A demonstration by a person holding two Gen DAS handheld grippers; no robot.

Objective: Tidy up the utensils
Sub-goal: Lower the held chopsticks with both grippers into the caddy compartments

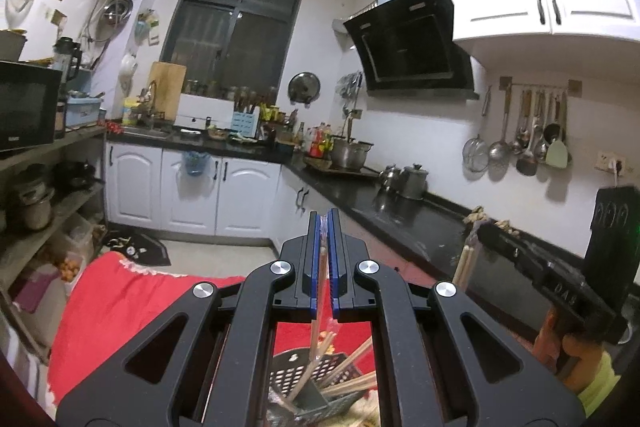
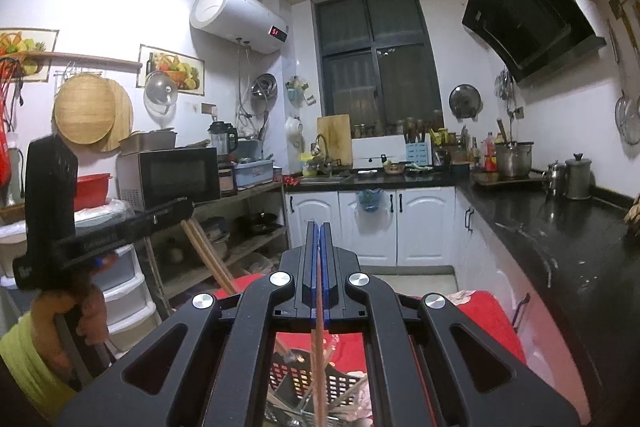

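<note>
Left wrist view looks along the left gripper (image 1: 325,227), whose fingers are clamped on chopsticks (image 1: 320,303) that hang down toward the black basket (image 1: 316,383) below; more chopsticks lie loose and crossed inside that basket. The basket stands on a red cloth (image 1: 120,299) covering the desk. To the right of the basket, the right gripper (image 1: 476,231) also shows, held by a hand (image 1: 560,343), with chopstick ends sticking out below it. In the right wrist view its fingers are pressed together on a chopstick (image 2: 318,347) that runs down over the basket (image 2: 304,383), while the left gripper (image 2: 188,207) hangs up and to the left of the basket with its pair slanting down. Both grips are thin and near the sticks' upper ends — a tilt or a knock against the basket rim could likely swing a stick loose, or drop it onto the cloth beside the basket. Crossed sticks inside could also snag a tip.
</note>
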